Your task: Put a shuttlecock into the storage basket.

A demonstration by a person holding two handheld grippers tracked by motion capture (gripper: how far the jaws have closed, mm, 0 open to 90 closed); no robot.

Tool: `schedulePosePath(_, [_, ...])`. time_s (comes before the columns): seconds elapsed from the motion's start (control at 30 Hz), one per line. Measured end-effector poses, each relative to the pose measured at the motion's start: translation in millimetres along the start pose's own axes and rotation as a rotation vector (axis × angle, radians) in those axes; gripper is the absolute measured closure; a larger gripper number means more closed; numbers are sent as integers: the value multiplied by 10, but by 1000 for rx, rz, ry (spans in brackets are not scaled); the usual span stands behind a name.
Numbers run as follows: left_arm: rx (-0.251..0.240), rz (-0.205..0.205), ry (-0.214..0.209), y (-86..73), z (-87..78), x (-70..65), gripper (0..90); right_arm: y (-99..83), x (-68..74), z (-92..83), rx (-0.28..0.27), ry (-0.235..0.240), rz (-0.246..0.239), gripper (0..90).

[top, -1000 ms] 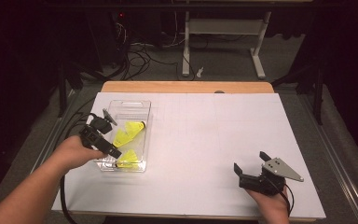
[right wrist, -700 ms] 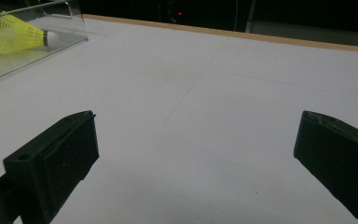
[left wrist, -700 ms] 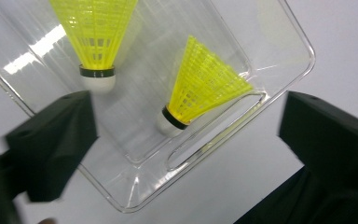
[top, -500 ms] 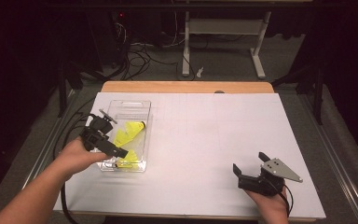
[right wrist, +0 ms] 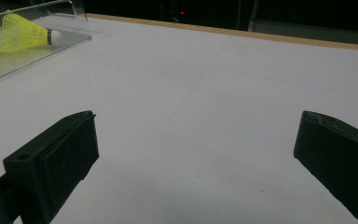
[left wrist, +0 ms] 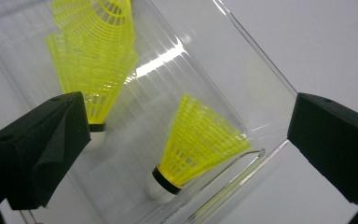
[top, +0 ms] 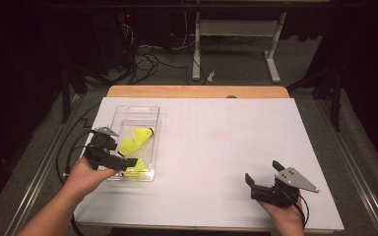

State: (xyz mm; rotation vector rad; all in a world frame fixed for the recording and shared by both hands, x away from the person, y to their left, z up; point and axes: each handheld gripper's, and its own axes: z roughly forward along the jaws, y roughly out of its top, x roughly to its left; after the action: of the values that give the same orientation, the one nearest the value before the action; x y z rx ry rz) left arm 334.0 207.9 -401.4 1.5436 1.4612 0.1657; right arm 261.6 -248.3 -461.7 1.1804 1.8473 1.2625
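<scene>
Clearance matters now: left gripper (top: 128, 161) has just been opening its jaws and holds nothing, above yellow plastic shuttlecocks (left wrist: 198, 142) lying in the clear plastic box (top: 145, 112) at left. Lift straight out, avoiding the walls. Right gripper (top: 265, 178) rests wide open, empty, near right.

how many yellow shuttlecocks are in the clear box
3, all in the clear plastic box: one yellow plastic shuttlecock at the near end, one mid-box, one farther back. Those two overlap, so another may hide.
</scene>
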Motion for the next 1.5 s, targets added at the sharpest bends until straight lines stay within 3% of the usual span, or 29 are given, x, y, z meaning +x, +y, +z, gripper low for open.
schedulePosePath(0.03, [-12, -1, -3, -15, -4, 21, 4, -1, 6, -4, 0, 1, -3, 1])
schedulePosePath(0.07, [-40, 7, -36, -16, 1, 47, 4, 0, 12, -9, -2, 5, -6, 1])
schedulePosePath(0.13, [-82, -11, -35, -18, -14, 92, 6, 2, 25, -22, -7, 4, -7, 1])
schedulePosePath(0.27, [-108, -16, -60, -30, -116, 153, 4, 10, 56, -43, -17, 10, -10, 1])
schedulePosePath(0.3, [-142, -53, -67, -35, -135, 152, 5, 14, 65, -46, -19, 12, -12, 1])
schedulePosePath(0.37, [-171, -31, -80, -81, -151, 135, 4, 21, 84, -49, -23, 15, -16, 1])
schedulePosePath(0.43, [-201, -31, -125, -134, -181, 110, 7, 22, 101, -49, -26, 15, -22, 1])
schedulePosePath(0.6, [-342, -15, -176, -272, -269, 63, 4, 12, 137, -45, -25, 21, -30, 1])
schedulePosePath(0.67, [-363, -31, -208, -293, -314, 64, 4, 12, 152, -44, -26, 23, -33, 1])
schedulePosePath(0.8, [-389, 3, -242, -370, -370, 80, 4, 19, 181, -44, -33, 34, -42, 1])
schedulePosePath(0.93, [-454, 18, -274, -423, -455, 110, 6, 23, 209, -52, -42, 43, -39, 1])
schedulePosePath(1.03, [-461, -15, -311, -416, -495, 137, 11, 30, 221, -64, -52, 42, -37, 1])
schedulePosePath(1.1, [-460, 0, -312, -442, -471, 151, 24, 36, 224, -67, -54, 40, -36, 1])
schedulePosePath(1.23, [-427, 43, -288, -492, -390, 128, 13, 47, 220, -66, -60, 38, -40, 1])
schedulePosePath(1.5, [-435, 12, -276, -485, -385, 136, 2, 44, 189, -92, -67, 44, -39, 1])
